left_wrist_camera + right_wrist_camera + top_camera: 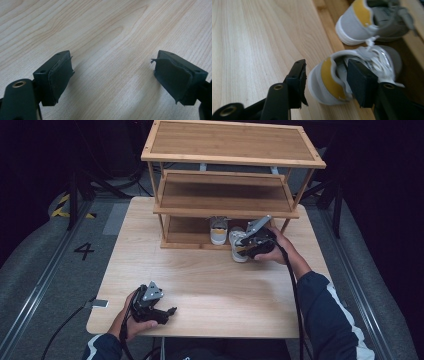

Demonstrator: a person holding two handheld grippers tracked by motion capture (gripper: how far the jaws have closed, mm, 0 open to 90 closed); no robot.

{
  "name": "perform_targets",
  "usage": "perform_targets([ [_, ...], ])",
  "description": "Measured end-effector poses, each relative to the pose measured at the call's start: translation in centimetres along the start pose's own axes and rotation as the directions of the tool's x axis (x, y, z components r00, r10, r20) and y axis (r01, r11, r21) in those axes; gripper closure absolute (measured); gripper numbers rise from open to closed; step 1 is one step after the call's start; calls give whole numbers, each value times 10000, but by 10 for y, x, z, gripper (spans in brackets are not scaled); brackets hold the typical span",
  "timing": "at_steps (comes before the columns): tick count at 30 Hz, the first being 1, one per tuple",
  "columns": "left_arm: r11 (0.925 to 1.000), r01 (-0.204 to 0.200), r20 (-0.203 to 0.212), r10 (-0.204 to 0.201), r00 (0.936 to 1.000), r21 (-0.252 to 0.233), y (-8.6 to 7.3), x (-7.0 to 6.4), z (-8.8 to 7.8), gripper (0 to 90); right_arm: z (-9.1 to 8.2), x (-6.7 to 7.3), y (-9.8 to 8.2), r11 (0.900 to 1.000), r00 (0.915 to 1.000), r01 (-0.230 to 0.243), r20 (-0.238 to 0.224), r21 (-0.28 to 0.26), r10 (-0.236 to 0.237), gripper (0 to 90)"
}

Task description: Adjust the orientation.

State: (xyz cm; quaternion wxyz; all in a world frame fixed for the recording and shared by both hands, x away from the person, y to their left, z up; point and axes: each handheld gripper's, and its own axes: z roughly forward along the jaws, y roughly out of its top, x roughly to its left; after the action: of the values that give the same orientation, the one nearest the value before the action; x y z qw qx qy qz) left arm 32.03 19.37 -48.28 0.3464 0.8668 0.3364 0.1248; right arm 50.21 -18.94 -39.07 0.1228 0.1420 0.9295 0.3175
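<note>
A small white shoe with a yellow heel tab (pixel 329 80) lies at the front edge of the wooden rack's bottom shelf, its heel out over the table. My right gripper (pixel 326 64) straddles that heel: one jaw is inside the shoe and the other stands outside with a gap, so the gripper is open. From above, the same shoe (pixel 239 249) and right gripper (pixel 246 245) sit just right of the second white shoe (pixel 218 233), which rests on the bottom shelf (pixel 185 239). That second shoe (pixel 362 22) lies beyond the first. My left gripper (pixel 112 57) is open over bare tabletop, near the table's front left (pixel 167 312).
A three-tier bamboo rack (pixel 230 157) stands at the back of the light wooden table (pixel 200 280). Its shelf posts rise beside the shoes. Black cables trail from both grippers. Grey floor with a marked "4" (pixel 84 251) lies to the left.
</note>
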Motion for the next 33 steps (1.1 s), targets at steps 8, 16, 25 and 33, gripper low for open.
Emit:
perform_targets([
  [8,10000,81,-41,-81,10000,-14,0,-1,0,153,-1,5,-41,9801,9853,-1621,355,-1143,1671,348],
  [16,10000,89,-51,-89,9999,-13,-1,-1,0,153,31,2,-51,9721,9677,-2292,957,-504,2332,279],
  [25,10000,34,-69,-34,10000,-2,-1,-1,-1,154,38,-5,-44,9473,9393,-3000,1385,-1126,3140,360],
  [33,10000,5,-35,-5,10000,6,-1,0,-1,154,47,-17,-36,9455,9220,-3068,2122,-1095,3237,420],
])
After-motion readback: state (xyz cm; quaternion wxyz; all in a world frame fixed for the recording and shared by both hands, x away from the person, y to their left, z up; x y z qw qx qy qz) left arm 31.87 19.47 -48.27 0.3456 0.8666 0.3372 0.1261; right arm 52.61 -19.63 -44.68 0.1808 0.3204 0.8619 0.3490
